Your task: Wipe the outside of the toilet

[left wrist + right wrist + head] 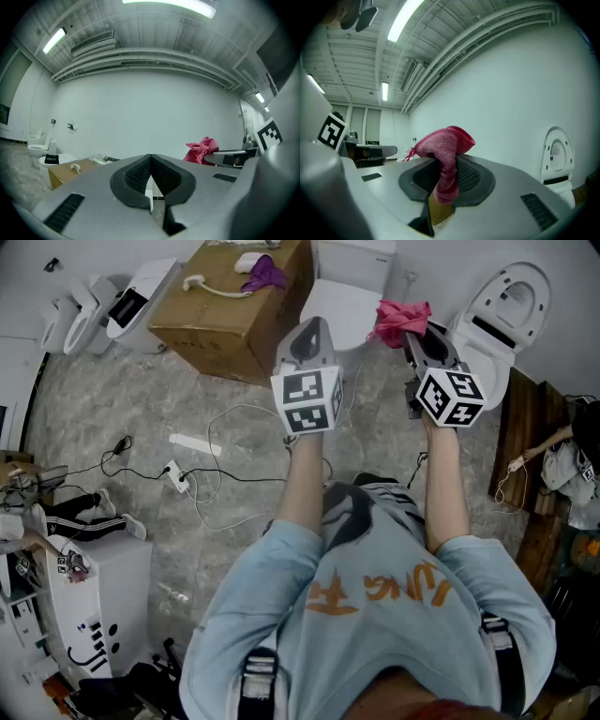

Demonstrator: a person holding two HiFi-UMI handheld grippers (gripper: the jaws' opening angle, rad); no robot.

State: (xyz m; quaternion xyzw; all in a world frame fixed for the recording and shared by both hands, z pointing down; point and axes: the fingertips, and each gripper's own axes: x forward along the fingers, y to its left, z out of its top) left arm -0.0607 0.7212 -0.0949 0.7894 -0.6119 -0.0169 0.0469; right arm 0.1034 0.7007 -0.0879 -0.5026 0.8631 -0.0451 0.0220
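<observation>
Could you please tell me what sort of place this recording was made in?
Probably a test or storage room for bathroom fixtures, not a working bathroom: one toilet stands beside a cardboard box, a second toilet has its lid raised, and cables with a power strip lie across the floor.

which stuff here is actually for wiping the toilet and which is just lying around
For the job: crumpled pink knitted cloth in the right tool; white ceramic toilet ahead.
Lying about: brown cardboard box; purple rag on it; white power strip.
</observation>
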